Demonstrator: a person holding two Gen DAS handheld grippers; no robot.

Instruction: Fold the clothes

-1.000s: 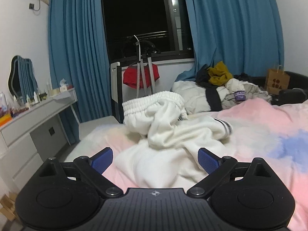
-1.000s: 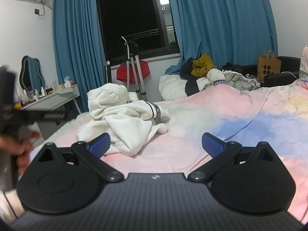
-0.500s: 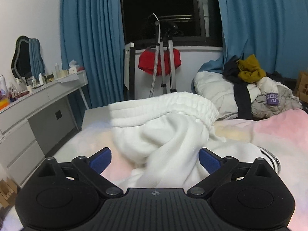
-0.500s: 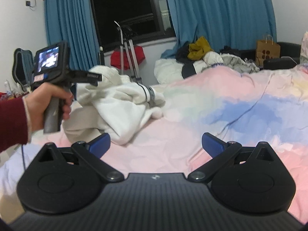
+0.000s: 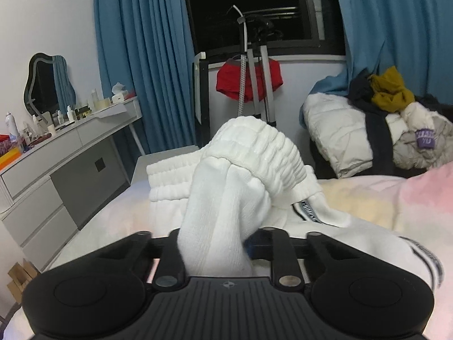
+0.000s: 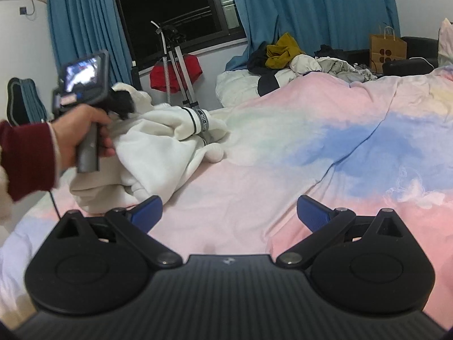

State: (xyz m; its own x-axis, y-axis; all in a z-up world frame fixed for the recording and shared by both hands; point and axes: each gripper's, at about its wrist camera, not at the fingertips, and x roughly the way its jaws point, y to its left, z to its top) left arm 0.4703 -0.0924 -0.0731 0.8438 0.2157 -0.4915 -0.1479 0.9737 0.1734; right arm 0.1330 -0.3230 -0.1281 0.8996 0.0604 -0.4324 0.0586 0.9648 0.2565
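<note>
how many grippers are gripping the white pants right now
1. The left gripper is shut on a fold of the white pants. The right gripper hangs open over the bedspread, apart from them.

White sweatpants (image 5: pixel 226 192) lie crumpled on the bed, a bunched fold raised, elastic waistband uppermost.

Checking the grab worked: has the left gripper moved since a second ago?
Yes. The left gripper went forward toward the window, and it is now shut on the white sweatpants.

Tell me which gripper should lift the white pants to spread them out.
Left. The left gripper is already shut on the white pants; the right gripper is open above bare bedspread.
</note>
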